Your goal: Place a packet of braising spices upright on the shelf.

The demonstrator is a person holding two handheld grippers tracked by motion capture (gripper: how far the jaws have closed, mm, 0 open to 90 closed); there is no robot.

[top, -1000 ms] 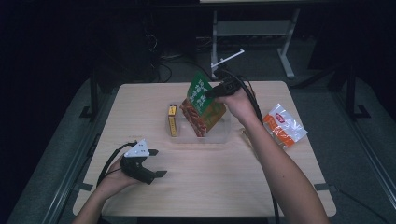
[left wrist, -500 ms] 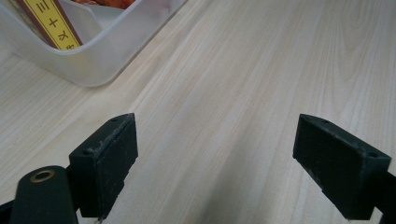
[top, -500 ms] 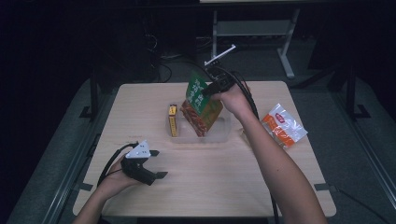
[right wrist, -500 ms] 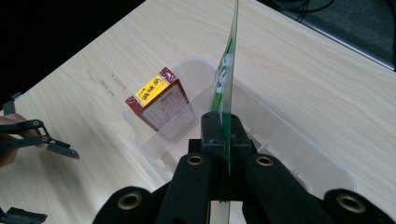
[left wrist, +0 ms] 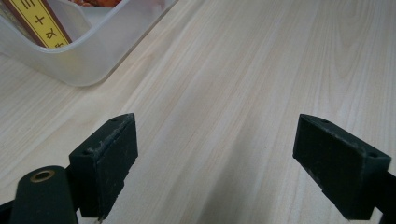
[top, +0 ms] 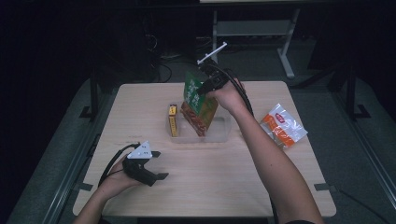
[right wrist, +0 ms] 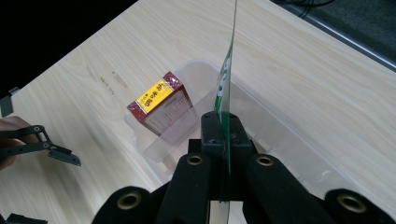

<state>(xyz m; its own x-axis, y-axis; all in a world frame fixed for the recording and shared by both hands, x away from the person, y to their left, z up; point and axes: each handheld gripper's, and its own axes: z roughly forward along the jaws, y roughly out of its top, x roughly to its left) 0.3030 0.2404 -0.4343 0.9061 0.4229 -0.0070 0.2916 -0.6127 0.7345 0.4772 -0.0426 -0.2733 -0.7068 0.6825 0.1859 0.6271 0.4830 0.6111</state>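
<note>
- step in hand, as i judge it: packing snacks into the clear plastic bin [top: 219,135] at the middle of the table [top: 224,186]; the green-and-red snack bag [top: 198,105] is being lowered or stood into it.
- the right gripper [top: 201,89] has its jaws clamped tight on the bag's top edge; in the right gripper view the thin bag edge [right wrist: 226,100] runs straight up between the closed pads.
- the bag hangs tilted, its lower end inside the bin, leaning toward the bin's left end; whether it rests on the floor of the bin i cannot tell.
- a red box with a yellow label [right wrist: 161,108] stands on edge in the bin's left end, just beside the bag.
- the left gripper [top: 156,164] rests low near the table's front left, jaws wide apart with nothing between them; the bin's corner [left wrist: 84,56] is ahead of it.
- next move likely calls for settling the bag down beside the box, then letting go without tipping either.
- 1 orange-and-white packet [top: 282,125] lies on the table to the right, well apart from the bin, probably next to go in.
</note>
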